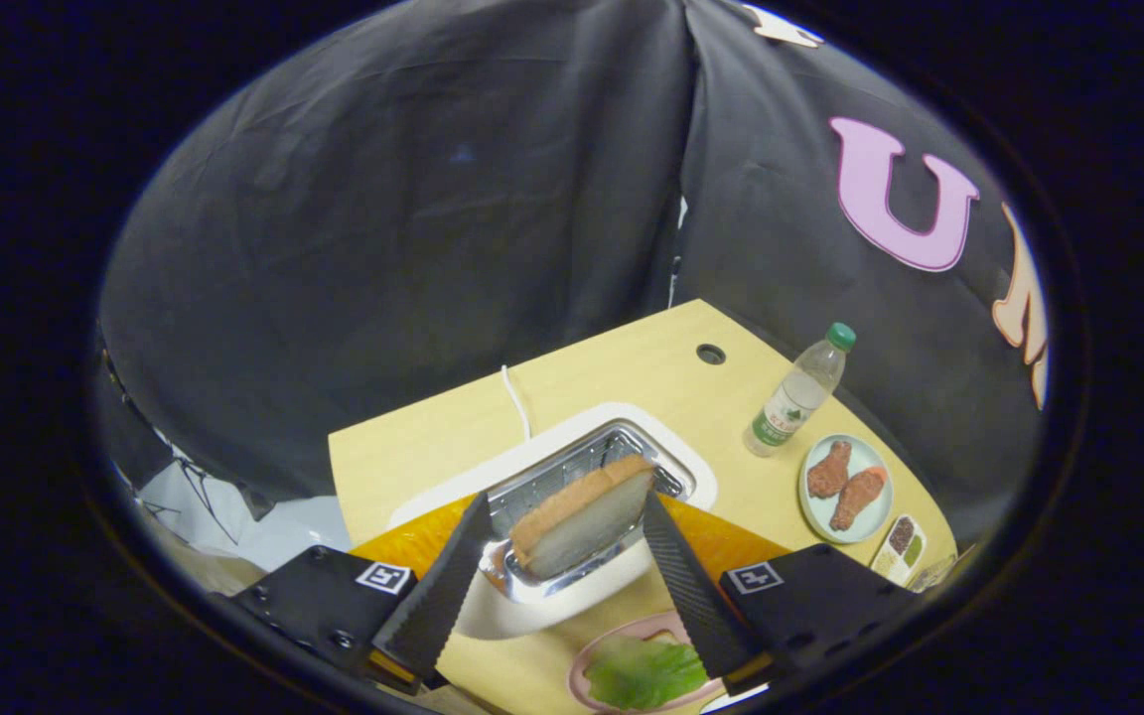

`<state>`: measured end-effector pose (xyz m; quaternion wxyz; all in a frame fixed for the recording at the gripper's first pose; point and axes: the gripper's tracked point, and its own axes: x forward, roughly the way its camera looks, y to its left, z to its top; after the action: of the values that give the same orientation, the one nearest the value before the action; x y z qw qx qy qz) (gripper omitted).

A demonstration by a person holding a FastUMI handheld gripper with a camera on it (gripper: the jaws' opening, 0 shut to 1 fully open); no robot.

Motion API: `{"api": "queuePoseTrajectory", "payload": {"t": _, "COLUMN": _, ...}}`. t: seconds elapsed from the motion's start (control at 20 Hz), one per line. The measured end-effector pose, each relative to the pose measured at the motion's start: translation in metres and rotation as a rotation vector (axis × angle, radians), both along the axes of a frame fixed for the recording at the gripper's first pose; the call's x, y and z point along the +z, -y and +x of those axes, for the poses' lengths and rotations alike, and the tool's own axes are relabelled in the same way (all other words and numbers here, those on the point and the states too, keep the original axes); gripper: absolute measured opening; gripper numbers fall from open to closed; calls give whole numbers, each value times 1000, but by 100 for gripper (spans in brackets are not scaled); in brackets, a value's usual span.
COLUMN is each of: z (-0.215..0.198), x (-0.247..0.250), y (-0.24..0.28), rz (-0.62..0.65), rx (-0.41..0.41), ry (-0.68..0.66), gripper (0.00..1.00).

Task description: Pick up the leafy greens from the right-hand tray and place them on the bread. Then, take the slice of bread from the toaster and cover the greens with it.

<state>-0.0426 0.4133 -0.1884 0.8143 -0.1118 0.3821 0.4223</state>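
The fingers (564, 526) straddle the bread slice (584, 516) standing in the toaster (572, 497), spread and apparently not yet pinching. Beneath them on the desk (632, 367), the leafy greens (643, 671) await their cover.

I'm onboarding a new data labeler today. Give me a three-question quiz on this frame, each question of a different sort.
1. True or false: the claw is shut on the bread slice.
2. What lies on the pink plate nearest the camera? A) drumsticks B) leafy greens C) a bottle
3. Fill in: the bread slice stands in the ____.

Key: 1 false, the fingers flank it with gaps showing. 2 B, leafy greens. 3 toaster.
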Motion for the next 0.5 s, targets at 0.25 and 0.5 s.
{"api": "queuePoseTrajectory", "payload": {"t": 0.25, "z": -5, "x": -24, "y": -2, "rz": -47, "rx": -30, "ry": -68, "gripper": 78}}
{"api": "queuePoseTrajectory", "payload": {"t": 0.5, "z": -4, "x": -14, "y": 7, "rz": 15, "rx": -102, "ry": -92, "gripper": 27}}
